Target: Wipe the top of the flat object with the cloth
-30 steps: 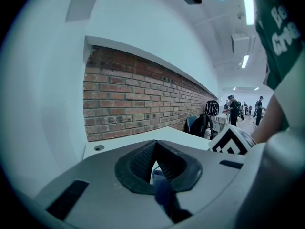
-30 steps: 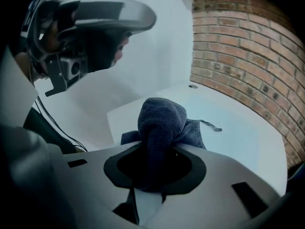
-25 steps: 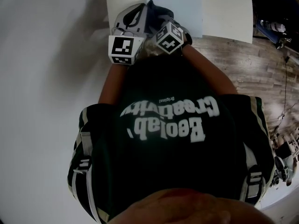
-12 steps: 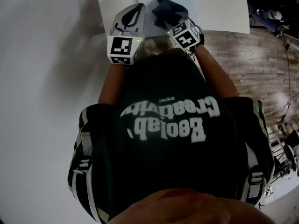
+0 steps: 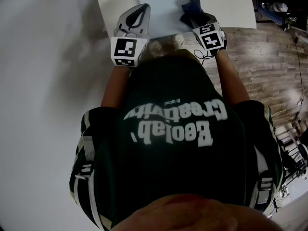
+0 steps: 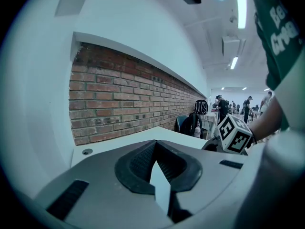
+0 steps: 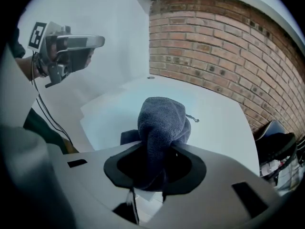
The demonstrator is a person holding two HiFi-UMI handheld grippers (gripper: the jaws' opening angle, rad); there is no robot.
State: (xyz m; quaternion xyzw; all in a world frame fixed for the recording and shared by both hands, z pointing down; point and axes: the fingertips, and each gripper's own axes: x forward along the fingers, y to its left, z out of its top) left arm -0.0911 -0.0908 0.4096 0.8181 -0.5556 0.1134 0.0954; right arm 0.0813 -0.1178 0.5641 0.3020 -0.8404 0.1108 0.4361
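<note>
Right now we are pinching the dark blue-grey terry cloth point(image 7: 162, 120) in the right gripper point(image 7: 153, 168), its jaws closed on a bunched fold. The rest is bulging out above the pale blue flat sheet point(image 7: 107, 120) on the white tabletop point(image 7: 221, 123). The left gripper point(image 5: 139, 13) is hovering near the sheet's left edge, jaws together and empty. We are judging the cloth soft, light and floppy, best gripped at a thick fold; the thin sheet may slide.

Even light from ceiling strip lamps point(image 6: 241, 4) (bench point(image 5: 226, 8) nearly glaring white). Gripper views bulge fisheye with black corners; the head view's near foreground is dark and soft.
</note>
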